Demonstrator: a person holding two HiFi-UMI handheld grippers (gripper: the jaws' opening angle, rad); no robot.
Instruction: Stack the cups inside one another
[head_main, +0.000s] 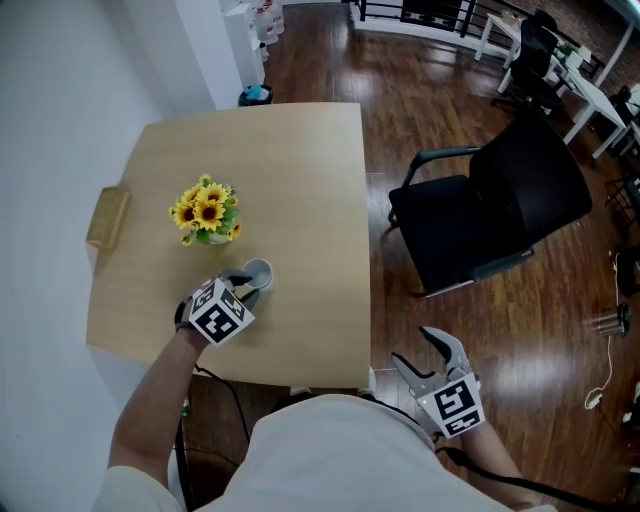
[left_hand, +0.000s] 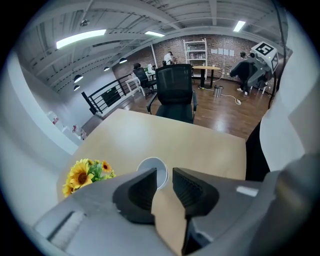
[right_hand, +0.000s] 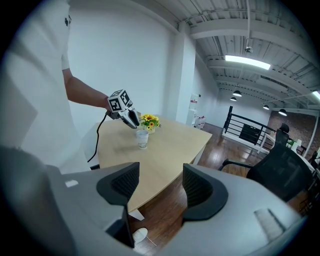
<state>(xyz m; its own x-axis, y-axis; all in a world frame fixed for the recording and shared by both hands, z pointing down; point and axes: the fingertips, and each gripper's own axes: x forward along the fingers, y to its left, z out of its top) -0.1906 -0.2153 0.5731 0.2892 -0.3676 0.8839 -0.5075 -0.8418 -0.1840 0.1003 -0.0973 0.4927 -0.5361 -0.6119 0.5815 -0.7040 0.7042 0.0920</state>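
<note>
A clear plastic cup (head_main: 258, 272) stands upright on the light wooden table (head_main: 300, 170), just in front of the sunflowers. My left gripper (head_main: 245, 283) hangs right over the cup's near side, pointing steeply down. In the left gripper view the cup's white rim (left_hand: 156, 166) shows past the tips of my left gripper (left_hand: 165, 175); the jaws stand apart and do not press on it. In the right gripper view my left gripper (right_hand: 131, 120) sits just above the cup (right_hand: 142, 138). My right gripper (head_main: 418, 350) is open and holds nothing, off the table's near right corner over the floor.
A small pot of sunflowers (head_main: 205, 212) stands just behind the cup. A wooden block (head_main: 107, 218) lies at the table's left edge. A black office chair (head_main: 500, 210) stands on the floor right of the table. A cable hangs from my left hand below the table's edge.
</note>
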